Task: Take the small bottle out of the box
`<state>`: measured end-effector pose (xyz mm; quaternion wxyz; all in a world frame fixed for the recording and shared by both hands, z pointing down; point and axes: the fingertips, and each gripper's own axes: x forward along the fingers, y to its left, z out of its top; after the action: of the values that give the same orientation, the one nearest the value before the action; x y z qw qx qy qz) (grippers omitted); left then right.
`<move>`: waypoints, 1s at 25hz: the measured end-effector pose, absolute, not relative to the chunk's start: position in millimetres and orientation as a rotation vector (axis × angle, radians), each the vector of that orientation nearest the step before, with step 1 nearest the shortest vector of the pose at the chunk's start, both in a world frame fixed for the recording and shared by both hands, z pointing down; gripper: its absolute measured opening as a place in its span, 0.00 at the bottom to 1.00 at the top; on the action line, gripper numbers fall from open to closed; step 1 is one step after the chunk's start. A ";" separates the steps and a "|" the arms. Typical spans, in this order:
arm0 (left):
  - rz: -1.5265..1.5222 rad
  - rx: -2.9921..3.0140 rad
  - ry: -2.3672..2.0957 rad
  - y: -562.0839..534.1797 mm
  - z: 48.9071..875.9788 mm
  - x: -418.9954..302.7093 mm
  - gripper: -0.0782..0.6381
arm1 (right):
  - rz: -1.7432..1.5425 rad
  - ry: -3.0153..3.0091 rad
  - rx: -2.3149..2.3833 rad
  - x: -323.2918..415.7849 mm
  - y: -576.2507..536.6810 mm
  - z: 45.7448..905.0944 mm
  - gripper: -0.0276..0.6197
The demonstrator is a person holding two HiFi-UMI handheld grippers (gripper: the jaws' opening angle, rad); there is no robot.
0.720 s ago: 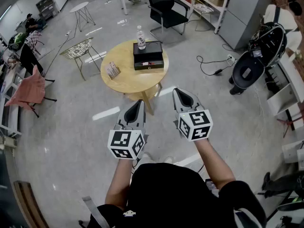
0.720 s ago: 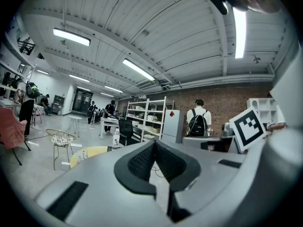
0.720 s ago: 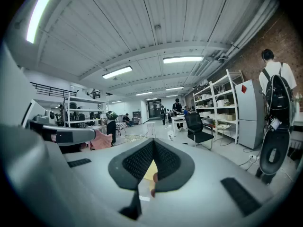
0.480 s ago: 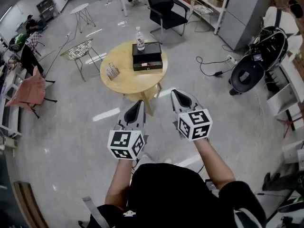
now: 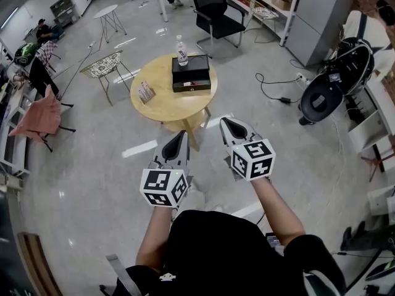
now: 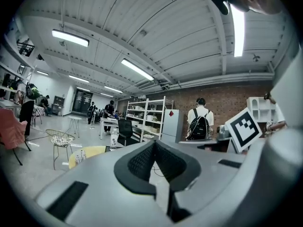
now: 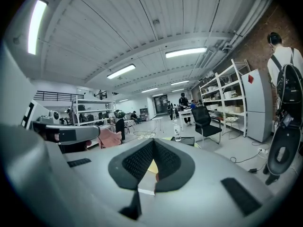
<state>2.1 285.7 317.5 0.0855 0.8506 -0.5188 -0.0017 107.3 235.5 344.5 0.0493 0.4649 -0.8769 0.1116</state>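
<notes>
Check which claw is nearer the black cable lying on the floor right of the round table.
Right. The right claw sits on the near side and left of the cable; the left claw is even farther left, in front of the round table.

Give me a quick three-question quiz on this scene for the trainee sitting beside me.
1. Where does the clear bottle stand?
A. on the floor
B. on the round table, by the black box
C. on the seat of the office chair
2. True or false: the right tongs are gripping the clear bottle.
3. How do the jaws of the left tongs stand, and what is between them?

Key
1. B
2. False: they are shut on nothing, held well short of the table.
3. Together, with nothing between them.
</notes>
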 end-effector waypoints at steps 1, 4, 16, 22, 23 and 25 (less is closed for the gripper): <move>-0.005 2.535 -1.549 284.7 317.2 1.6 0.12 | 0.347 -2.675 1.413 106.8 234.1 344.4 0.05; -0.005 2.532 -1.560 280.4 316.9 -1.1 0.12 | 0.359 -2.686 1.398 103.5 229.6 344.8 0.05; -0.017 2.531 -1.534 229.5 326.8 -4.1 0.12 | 0.396 -2.660 1.402 99.9 178.2 357.2 0.05; -0.009 2.506 -1.534 187.8 330.3 -16.3 0.12 | 0.412 -2.658 1.377 84.7 136.9 359.7 0.05; -0.008 2.501 -1.536 180.1 331.2 -18.8 0.12 | 0.414 -2.658 1.373 82.2 129.2 360.2 0.05; -0.011 2.494 -1.538 164.0 331.6 -23.4 0.12 | 0.415 -2.657 1.362 76.7 113.3 361.0 0.05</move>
<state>-23.4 164.0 331.6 0.1056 0.8465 -0.5218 -0.0036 76.7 113.3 361.0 0.0638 0.4508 -0.8797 0.1375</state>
